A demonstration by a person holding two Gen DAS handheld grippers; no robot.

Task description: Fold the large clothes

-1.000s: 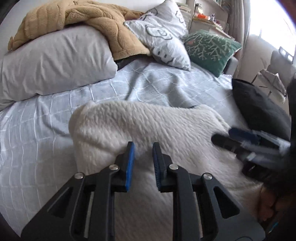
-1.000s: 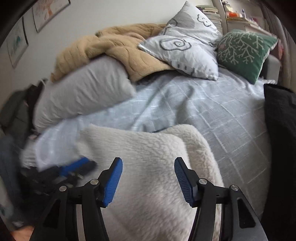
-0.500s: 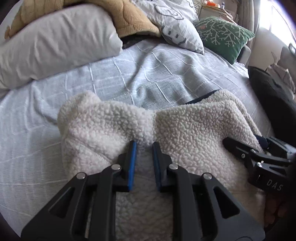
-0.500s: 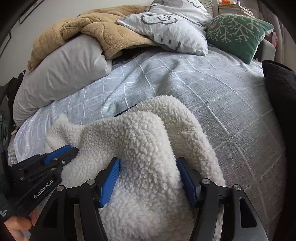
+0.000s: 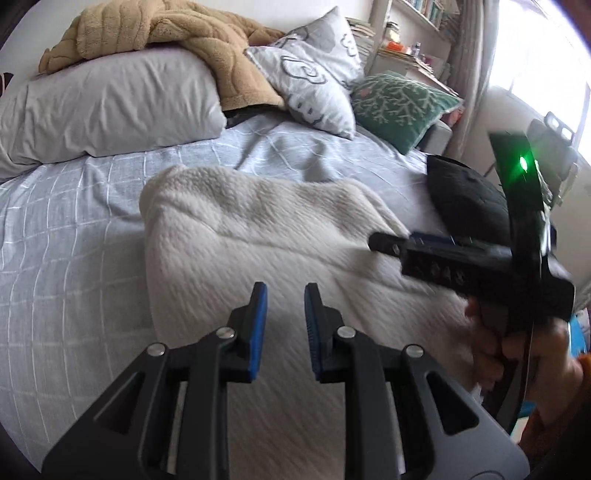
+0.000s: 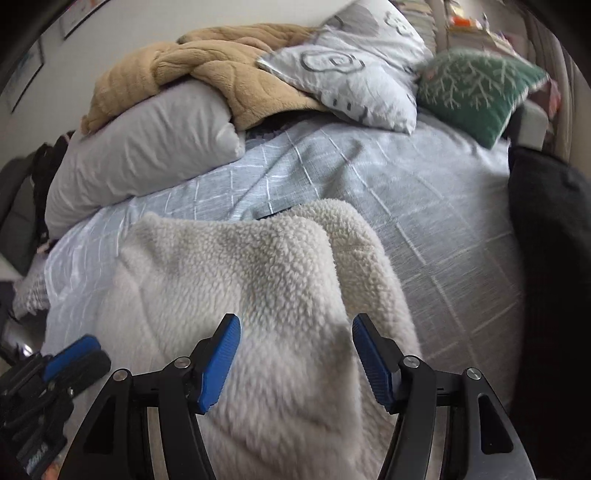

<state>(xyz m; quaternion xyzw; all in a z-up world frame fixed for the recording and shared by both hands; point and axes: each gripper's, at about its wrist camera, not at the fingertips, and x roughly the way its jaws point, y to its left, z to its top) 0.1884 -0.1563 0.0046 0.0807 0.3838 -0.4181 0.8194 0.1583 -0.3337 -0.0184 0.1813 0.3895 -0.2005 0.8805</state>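
A cream fleece garment (image 5: 258, 236) lies folded on the grey checked bedspread (image 5: 66, 229); it also fills the middle of the right wrist view (image 6: 258, 280). My left gripper (image 5: 282, 295) hovers above its near part, jaws a narrow gap apart and empty. My right gripper (image 6: 295, 332) is open wide and empty above the garment's right side. The right gripper shows in the left wrist view (image 5: 424, 254) at the garment's right edge. The left gripper shows at the lower left of the right wrist view (image 6: 70, 362).
A grey pillow (image 5: 110, 110), a tan blanket (image 5: 177, 33), a patterned cushion (image 5: 314, 85) and a green cushion (image 5: 399, 103) lie at the head of the bed. A black cushion (image 5: 465, 199) lies right of the garment. Shelves stand behind.
Both grippers have lifted up and back from the fleece. The right gripper had fleece between its jaws and is now clear of it. The garment lies flatter.
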